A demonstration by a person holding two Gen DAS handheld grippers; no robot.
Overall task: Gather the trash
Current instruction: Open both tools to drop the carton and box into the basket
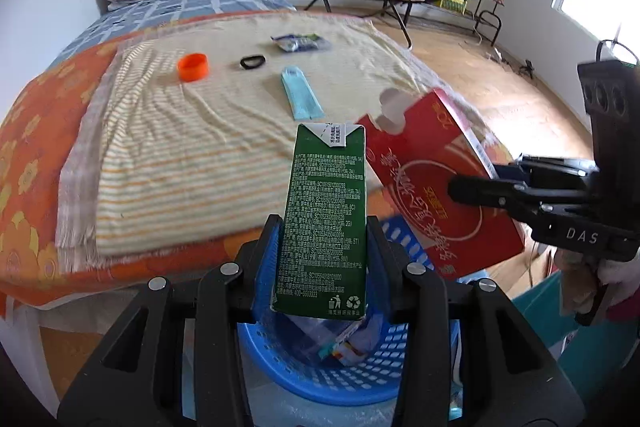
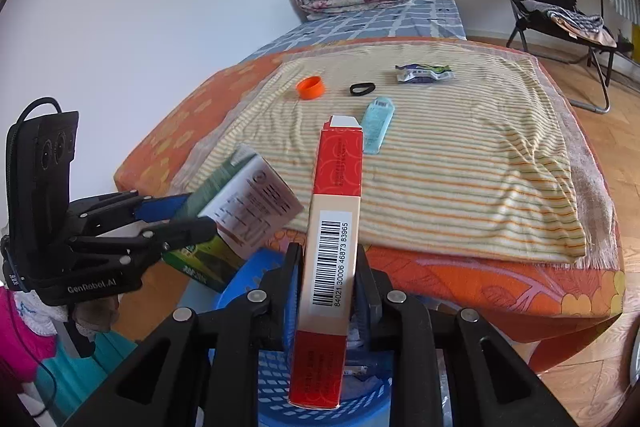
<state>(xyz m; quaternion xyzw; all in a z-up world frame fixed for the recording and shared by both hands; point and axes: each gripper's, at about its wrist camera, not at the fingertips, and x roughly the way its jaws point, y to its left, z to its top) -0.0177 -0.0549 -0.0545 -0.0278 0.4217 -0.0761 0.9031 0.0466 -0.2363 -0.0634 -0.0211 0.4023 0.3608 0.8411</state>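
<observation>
Trash partly collected. Left gripper [image 1: 325, 259] clamping green carton [image 1: 324, 215], right gripper [image 2: 329, 283] clamping red box [image 2: 330, 251], both above blue basket [image 1: 400, 367]. Cap [image 1: 193, 67], band [image 1: 253, 62], wrapper [image 1: 298, 42], blue packet [image 1: 301, 98] remaining on bed [image 1: 52, 155].

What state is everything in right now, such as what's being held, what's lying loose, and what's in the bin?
Left hand-held gripper: shut on green carton.
Right hand-held gripper: shut on red box.
Blue basket: holds some trash.
Orange cap, black ring, blue packet, crumpled wrapper: loose on bed.
</observation>
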